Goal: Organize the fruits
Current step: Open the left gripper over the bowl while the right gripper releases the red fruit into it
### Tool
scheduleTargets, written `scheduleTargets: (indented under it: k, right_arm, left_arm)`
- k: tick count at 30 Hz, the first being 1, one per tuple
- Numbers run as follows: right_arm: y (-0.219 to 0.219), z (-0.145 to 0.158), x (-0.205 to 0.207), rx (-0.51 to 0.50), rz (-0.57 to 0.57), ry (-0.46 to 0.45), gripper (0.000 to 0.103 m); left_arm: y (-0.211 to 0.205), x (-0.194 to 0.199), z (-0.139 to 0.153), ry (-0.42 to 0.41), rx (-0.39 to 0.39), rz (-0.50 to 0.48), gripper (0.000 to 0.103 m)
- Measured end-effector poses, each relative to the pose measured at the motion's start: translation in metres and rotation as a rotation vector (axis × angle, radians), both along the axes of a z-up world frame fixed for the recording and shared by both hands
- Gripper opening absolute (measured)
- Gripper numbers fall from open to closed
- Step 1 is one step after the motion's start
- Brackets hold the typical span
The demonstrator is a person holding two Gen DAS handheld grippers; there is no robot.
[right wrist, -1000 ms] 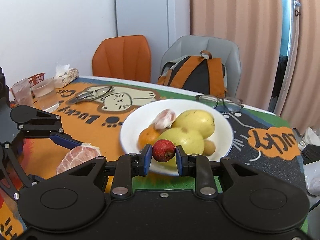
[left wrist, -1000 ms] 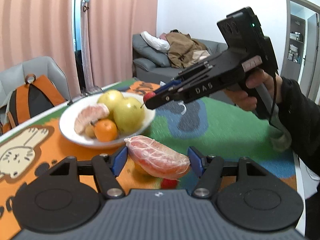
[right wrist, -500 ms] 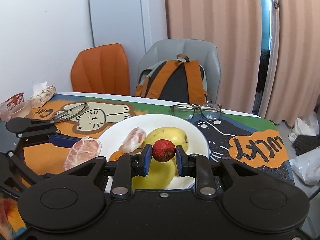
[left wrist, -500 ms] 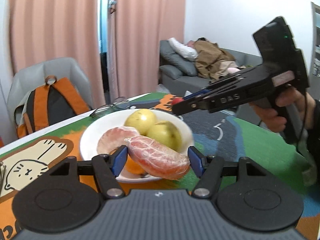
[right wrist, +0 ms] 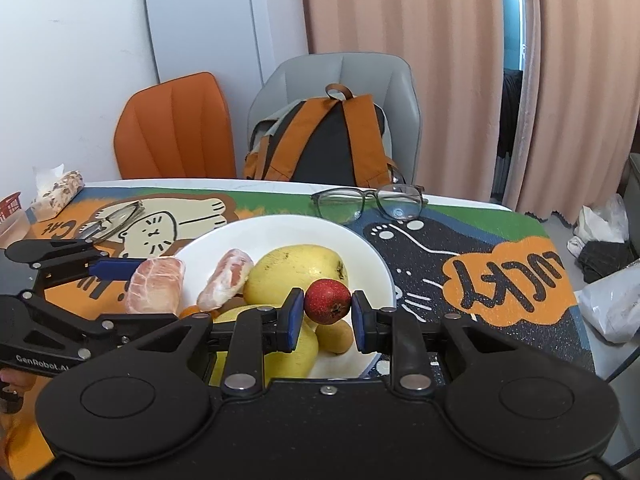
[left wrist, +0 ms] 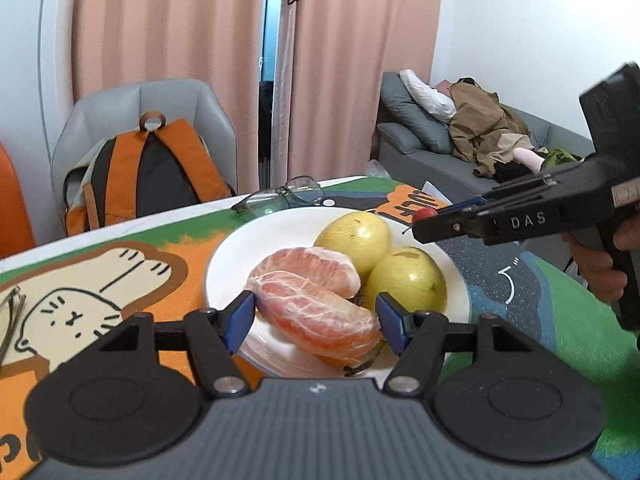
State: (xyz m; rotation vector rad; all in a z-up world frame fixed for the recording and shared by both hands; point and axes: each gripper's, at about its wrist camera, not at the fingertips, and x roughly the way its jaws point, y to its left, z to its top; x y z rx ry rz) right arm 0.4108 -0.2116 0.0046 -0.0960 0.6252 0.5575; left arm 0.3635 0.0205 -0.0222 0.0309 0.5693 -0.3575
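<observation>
Left gripper is clamped on a peeled pink pomelo wedge with white pith veins, blue pads pressing its two ends; the wedge's long axis runs across the jaws, upper left to lower right in the left wrist frame, and it hangs low centre over the near rim of the round white ceramic plate. In the right wrist frame the same wedge shows end-on at left centre, held at the plate's left edge. Right gripper is pinched tight on a small red speckled round fruit, its dark calyx end facing lower right toward the camera; long axis can't be told, it's near spherical. It sits frame centre, over the plate's right half. From the left wrist camera that gripper comes in from the right edge, fingers pointing left, red fruit peeking above the tip beyond the plate's far right rim. On the plate: a second peeled pink wedge, long axis roughly horizontal, leaning on two yellow-green round fruits side by side; a small tan oval fruit and a bit of orange fruit show under the right gripper. Black-framed glasses lie open on the cartoon-cat table mat just behind the plate. Orange-and-black backpack sits on the grey chair behind the table.
</observation>
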Motion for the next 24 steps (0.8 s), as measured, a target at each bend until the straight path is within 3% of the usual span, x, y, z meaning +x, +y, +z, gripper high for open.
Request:
scheduleTargets:
  k: [10,20,24]
  right_arm:
    - [0.001,-0.005,0.004,-0.011,-0.02,0.008,0.027]
    - [0.002,0.002,-0.012,-0.006,0.03,-0.011,0.033]
    - [0.004,0.003,-0.017,-0.021,0.04,-0.019,0.036]
  left_arm:
    - [-0.001,0.007,-0.003,0.014,0.002,0.012,0.065]
    - [0.002,0.014,-0.007,0.031,-0.017,0.03,0.065]
    - [0.003,0.015,-0.003,0.026,-0.034,0.039,0.07]
